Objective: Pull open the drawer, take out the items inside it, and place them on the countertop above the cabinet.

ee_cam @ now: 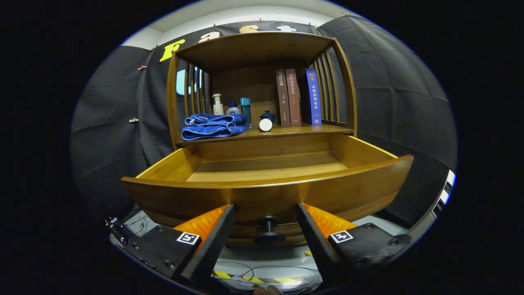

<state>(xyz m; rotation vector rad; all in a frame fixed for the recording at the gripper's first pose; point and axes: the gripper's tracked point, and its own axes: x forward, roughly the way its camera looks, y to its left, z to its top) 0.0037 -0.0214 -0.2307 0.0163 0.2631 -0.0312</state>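
Note:
The wooden cabinet's drawer (266, 192) stands pulled out toward me, and the part of its floor that I see is bare wood. Its dark round knob (268, 231) sits between my fingers without touching either one. My gripper (266, 215) is open, fingertips just below the drawer front. On the countertop (294, 130) above the drawer lie a folded blue towel (215, 125) and a small white round object (265, 124).
Behind the towel stand a white pump bottle (217, 105), a small blue-capped bottle (233, 108) and a teal bottle (245, 107). A dark lidded pot (268, 115) and three upright books (298, 97) stand further right. Cables and striped tape (254, 279) lie on the floor below.

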